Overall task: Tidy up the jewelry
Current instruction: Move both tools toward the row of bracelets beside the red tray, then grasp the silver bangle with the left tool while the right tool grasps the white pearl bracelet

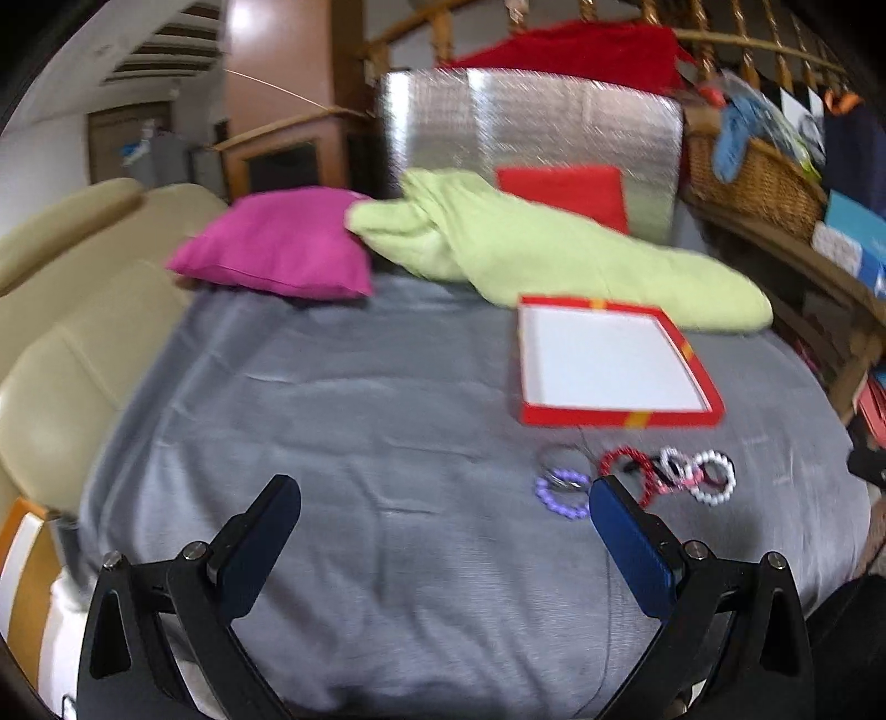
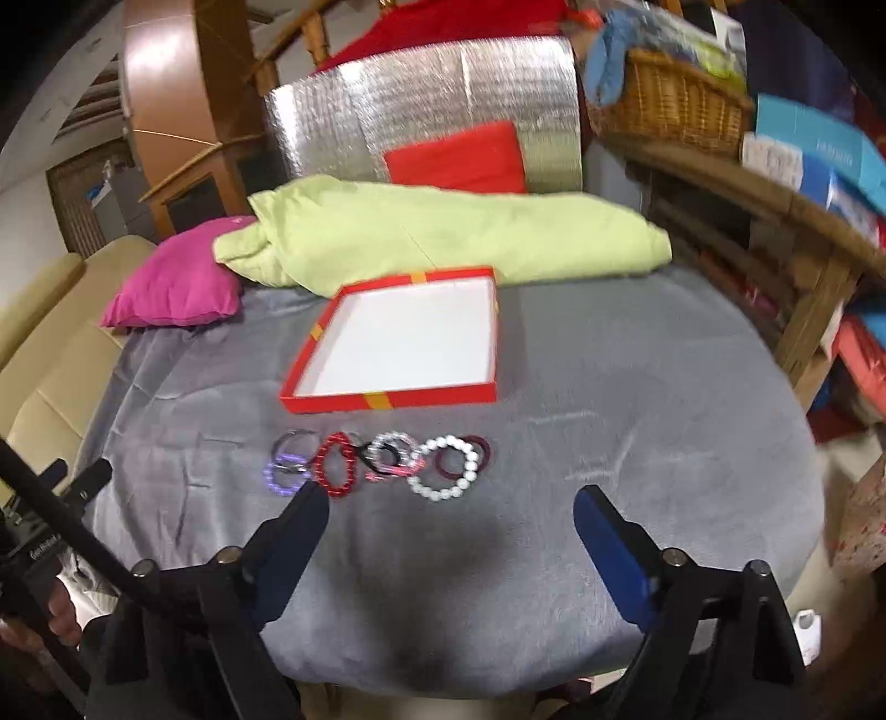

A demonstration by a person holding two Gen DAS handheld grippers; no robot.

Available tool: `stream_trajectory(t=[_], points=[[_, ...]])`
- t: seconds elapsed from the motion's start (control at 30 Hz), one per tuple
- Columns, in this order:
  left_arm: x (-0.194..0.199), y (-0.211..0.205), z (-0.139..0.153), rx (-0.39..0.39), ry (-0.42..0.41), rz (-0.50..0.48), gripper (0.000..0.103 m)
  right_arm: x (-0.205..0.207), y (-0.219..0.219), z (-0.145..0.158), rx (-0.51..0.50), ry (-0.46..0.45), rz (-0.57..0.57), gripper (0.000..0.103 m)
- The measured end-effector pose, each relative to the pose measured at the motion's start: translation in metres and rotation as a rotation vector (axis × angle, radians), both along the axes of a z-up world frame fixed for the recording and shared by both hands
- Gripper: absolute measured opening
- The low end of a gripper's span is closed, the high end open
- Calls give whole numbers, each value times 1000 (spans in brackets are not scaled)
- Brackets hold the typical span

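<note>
A cluster of bead bracelets (image 2: 376, 462) lies on the gray cloth-covered surface (image 2: 609, 399) in the lower middle of the right wrist view, just below an open red box (image 2: 387, 401) with a white inside. Both the left gripper (image 1: 443, 498) and the right gripper (image 2: 448, 509) have their fingers wide apart, holding nothing. Behind the box lie a green blanket (image 2: 443, 232) and a pink pillow (image 2: 177, 282) at upper left.

A grey cloth (image 1: 343, 421) covers the worktop, with a magenta cushion (image 1: 277, 249) at its far left corner and a pale green blanket (image 1: 554, 249) along its far edge. Behind stand a silver foil panel (image 1: 526, 122), a wooden banister (image 1: 747, 50) and a wicker basket (image 2: 670, 105); a cream sofa (image 1: 61, 310) flanks the left edge.
</note>
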State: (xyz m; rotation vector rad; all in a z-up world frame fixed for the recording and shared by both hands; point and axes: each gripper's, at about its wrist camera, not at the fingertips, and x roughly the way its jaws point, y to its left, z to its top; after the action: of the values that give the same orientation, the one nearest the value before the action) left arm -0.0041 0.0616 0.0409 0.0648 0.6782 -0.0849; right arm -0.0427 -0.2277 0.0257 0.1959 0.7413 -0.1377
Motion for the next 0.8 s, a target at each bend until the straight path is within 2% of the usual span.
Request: stream_trajectory(t=[0.07, 0.2, 0.27, 0.43, 0.53, 0.6, 0.67, 0.7, 0.73, 0.8], points=[[14, -12, -14, 4, 38, -30, 103, 13, -12, -14, 25, 24, 2, 78], [49, -27, -38, 22, 121, -64, 103, 41, -35, -45, 81, 73, 5, 67], [68, -35, -46, 32, 148, -93, 103, 56, -44, -60, 107, 106, 17, 56], [105, -58, -66, 38, 209, -179, 103, 87, -48, -84, 138, 153, 59, 44], [119, -71, -81, 20, 234, -233, 103, 103, -44, -95, 145, 193, 91, 34], [124, -75, -91, -9, 252, -267, 103, 113, -39, -104, 137, 227, 103, 33], [131, -79, -101, -19, 287, -281, 103, 119, -39, -113, 142, 259, 101, 22], [133, -80, -104, -15, 302, -282, 103, 123, -39, -119, 158, 271, 105, 20], [136, -82, -107, -14, 312, -285, 103, 125, -39, -121, 170, 271, 106, 16], [138, -85, -110, -8, 324, -291, 103, 128, -38, -122, 157, 261, 104, 15]])
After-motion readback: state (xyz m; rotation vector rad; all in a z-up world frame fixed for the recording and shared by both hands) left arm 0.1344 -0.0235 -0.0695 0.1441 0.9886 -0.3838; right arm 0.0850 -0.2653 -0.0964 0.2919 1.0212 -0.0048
